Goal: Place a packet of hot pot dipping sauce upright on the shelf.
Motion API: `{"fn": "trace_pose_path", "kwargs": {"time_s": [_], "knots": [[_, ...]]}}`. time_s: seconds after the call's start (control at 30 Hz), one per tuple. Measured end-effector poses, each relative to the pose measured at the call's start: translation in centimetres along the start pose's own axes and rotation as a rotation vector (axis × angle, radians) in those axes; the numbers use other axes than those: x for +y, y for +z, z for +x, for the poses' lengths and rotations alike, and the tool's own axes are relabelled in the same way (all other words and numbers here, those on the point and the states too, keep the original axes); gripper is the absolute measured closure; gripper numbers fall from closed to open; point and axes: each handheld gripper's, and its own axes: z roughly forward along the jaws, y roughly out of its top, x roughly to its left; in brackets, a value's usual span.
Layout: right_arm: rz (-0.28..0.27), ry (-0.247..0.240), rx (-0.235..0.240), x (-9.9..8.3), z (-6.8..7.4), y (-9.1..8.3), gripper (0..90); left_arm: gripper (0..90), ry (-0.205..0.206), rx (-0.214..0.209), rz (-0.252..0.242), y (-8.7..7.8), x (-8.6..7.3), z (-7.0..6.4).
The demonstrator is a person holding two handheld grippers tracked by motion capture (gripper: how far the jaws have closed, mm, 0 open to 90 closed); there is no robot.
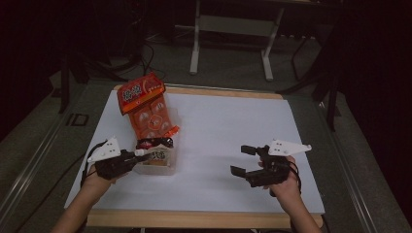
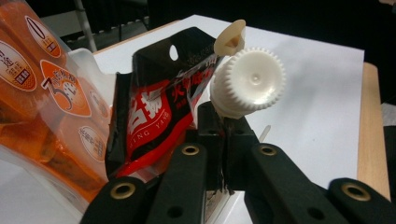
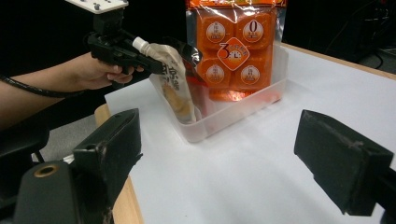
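Right gripper (image 3: 224, 154): jaws wide apart over the white table (image 3: 261, 158). Beyond, clear bin (image 3: 233, 112) holds an upright orange pack (image 3: 233, 46) and a spouted pouch (image 3: 173, 79); left gripper (image 3: 133, 49) clamped at the spout.

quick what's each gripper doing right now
Left gripper: shut on the spouted pouch, just below its white cap.
Right gripper: open, holding nothing.

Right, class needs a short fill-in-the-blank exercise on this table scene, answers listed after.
1. The left hand-held gripper is shut on the pale spouted pouch just below its white ribbed ____.
2. The right hand-held gripper has its jaws ____.
3. The orange snack pack stands in the clear plastic ____.

Missing words: cap; open; tub
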Motion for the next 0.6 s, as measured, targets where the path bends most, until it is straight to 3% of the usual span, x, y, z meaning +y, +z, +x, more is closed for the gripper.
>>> {"fn": "trace_pose_path", "kwargs": {"time_s": [0.27,0.6], "knots": [[0.003,0.005,0.004,-0.1,0.0,0.0,14.7,62.7,0.002,0.007,-0.039,-0.7,1.4,-0.3],[0.004,0.002,0.008,0.0,0.0,-0.1,14.7,52.6,0.009,0.009,-0.072,-1.2,3.3,-1.0]]}}
